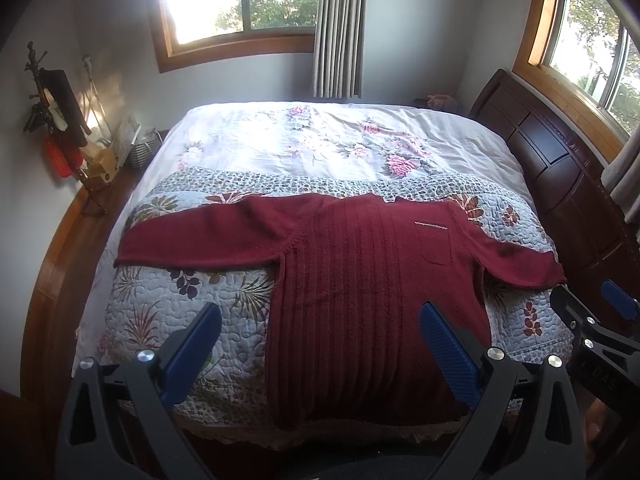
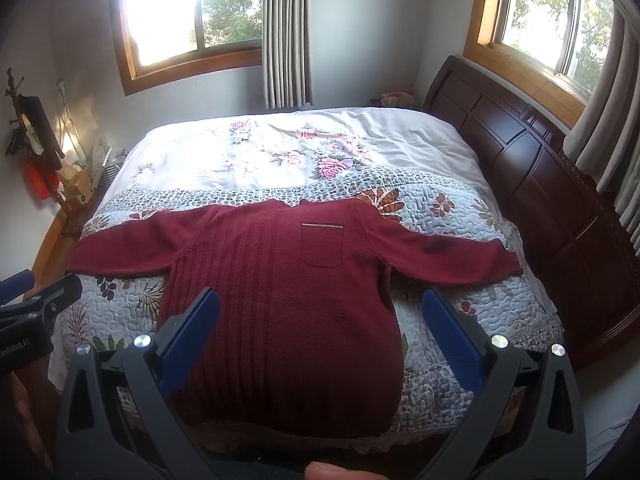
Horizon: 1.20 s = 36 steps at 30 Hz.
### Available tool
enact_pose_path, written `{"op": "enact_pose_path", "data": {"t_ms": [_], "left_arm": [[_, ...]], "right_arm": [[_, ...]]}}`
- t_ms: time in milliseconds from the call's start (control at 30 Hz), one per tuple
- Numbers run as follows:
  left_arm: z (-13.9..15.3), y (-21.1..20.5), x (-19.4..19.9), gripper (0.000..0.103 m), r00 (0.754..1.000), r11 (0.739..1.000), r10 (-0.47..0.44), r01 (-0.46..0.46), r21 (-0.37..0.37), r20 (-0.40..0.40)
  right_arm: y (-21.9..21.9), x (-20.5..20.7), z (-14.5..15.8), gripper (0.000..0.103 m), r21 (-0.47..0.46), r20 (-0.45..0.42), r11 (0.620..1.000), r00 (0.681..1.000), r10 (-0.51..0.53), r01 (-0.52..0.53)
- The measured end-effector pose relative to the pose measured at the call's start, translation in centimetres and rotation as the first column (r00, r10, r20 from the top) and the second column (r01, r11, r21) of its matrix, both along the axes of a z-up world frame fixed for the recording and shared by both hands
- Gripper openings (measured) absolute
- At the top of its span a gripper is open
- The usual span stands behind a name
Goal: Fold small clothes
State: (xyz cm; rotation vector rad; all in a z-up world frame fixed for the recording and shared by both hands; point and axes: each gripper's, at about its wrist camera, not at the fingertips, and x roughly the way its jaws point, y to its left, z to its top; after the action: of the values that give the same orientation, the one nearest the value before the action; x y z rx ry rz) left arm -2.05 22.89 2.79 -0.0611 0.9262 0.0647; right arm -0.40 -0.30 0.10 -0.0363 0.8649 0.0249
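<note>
The sweater [image 2: 280, 300] lies flat, front up, on the bed [image 2: 460, 208], sleeves spread wide and hem at the near edge. Folding looks not yet begun. The left gripper [image 1: 320, 320] and right gripper [image 2: 320, 316] hover above the hem, jaws apart, holding nothing. Next move, likely: pinch a sleeve cuff and carry it across the body

Left gripper [image 1: 320, 332], right gripper [image 2: 320, 320]: black plastic frames, blue ribbed pads, silver round screws.
</note>
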Motion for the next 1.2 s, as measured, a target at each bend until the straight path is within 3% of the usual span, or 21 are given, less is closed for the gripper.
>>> {"op": "enact_pose_path", "data": {"t_ms": [1200], "left_arm": [[0.3,-0.24,0.31,0.099,1.0,1.0,0.001,-0.001,0.005,0.008]], "right_arm": [[-0.25,0.0,-0.31,0.1,0.004,-0.005,1.0,1.0,-0.008,0.008]]}}
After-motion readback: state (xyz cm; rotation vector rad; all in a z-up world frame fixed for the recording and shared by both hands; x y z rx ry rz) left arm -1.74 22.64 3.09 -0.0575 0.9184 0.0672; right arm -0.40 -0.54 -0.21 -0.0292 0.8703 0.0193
